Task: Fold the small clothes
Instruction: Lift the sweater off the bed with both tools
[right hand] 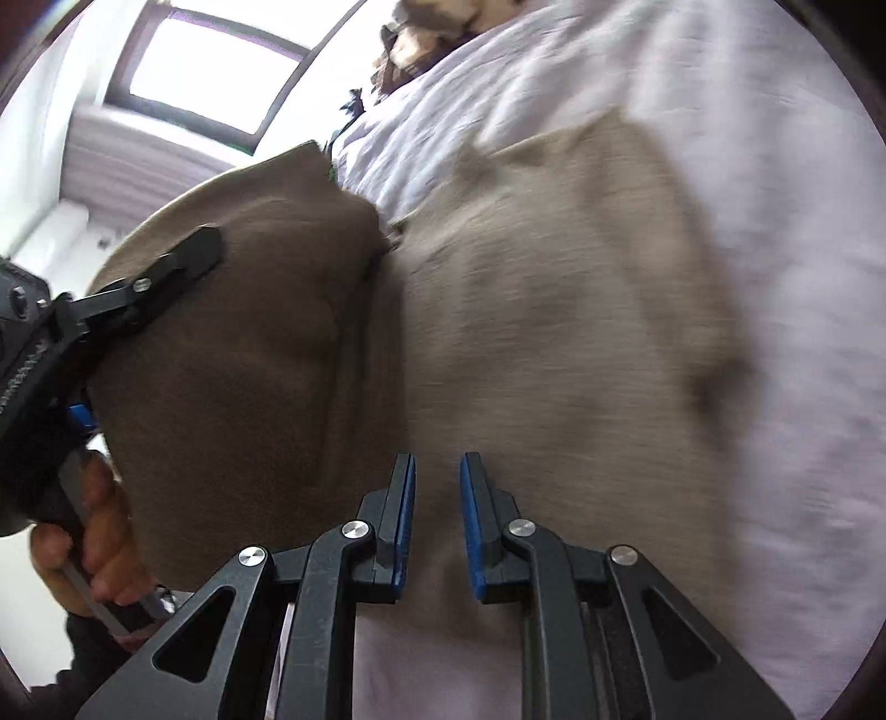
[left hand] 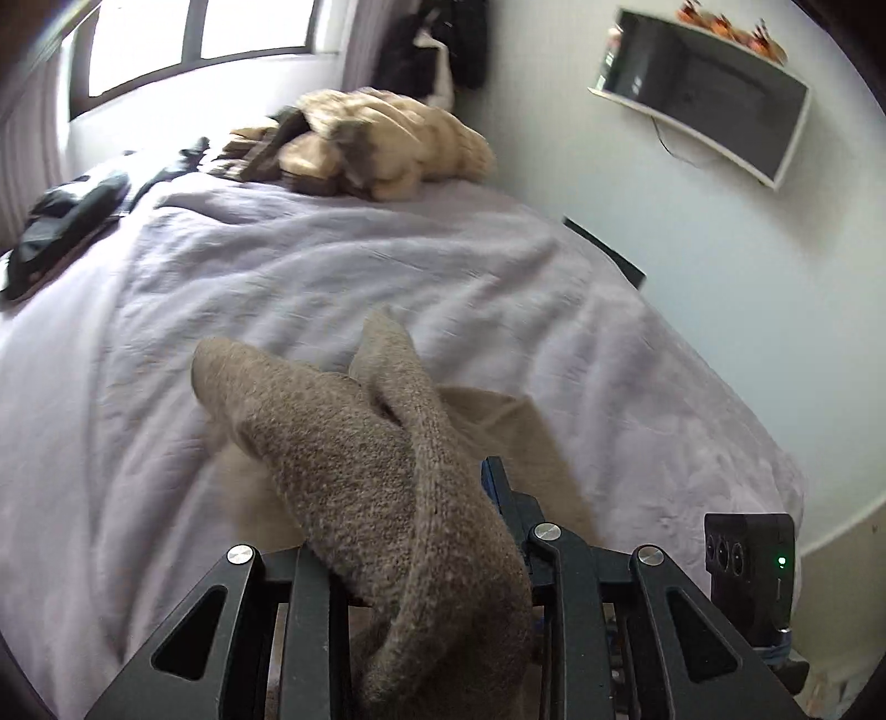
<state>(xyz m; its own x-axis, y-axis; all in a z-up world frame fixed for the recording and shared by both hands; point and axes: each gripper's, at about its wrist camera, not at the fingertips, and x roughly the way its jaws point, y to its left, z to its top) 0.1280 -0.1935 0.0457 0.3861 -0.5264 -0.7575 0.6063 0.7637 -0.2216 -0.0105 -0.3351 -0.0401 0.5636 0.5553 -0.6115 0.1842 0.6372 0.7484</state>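
Note:
A brown-beige knit garment [left hand: 360,471] lies partly on the lilac bedspread [left hand: 332,277]. My left gripper [left hand: 421,498] is shut on one end of it; the lifted cloth drapes over the fingers and hides the left one. In the right wrist view the lifted, darker part of the garment [right hand: 238,360] hangs at the left from the left gripper's finger [right hand: 188,255], held by a hand [right hand: 94,531]. The rest of the garment [right hand: 554,310] lies flat on the bed. My right gripper [right hand: 437,509] hovers over it, open by a narrow gap with nothing between its blue pads.
A heap of beige and brown clothes [left hand: 387,144] sits at the far end of the bed, with dark clothes [left hand: 66,221] at the far left. A screen [left hand: 703,94] hangs on the wall to the right, beyond the bed's edge. A window [left hand: 194,33] is behind.

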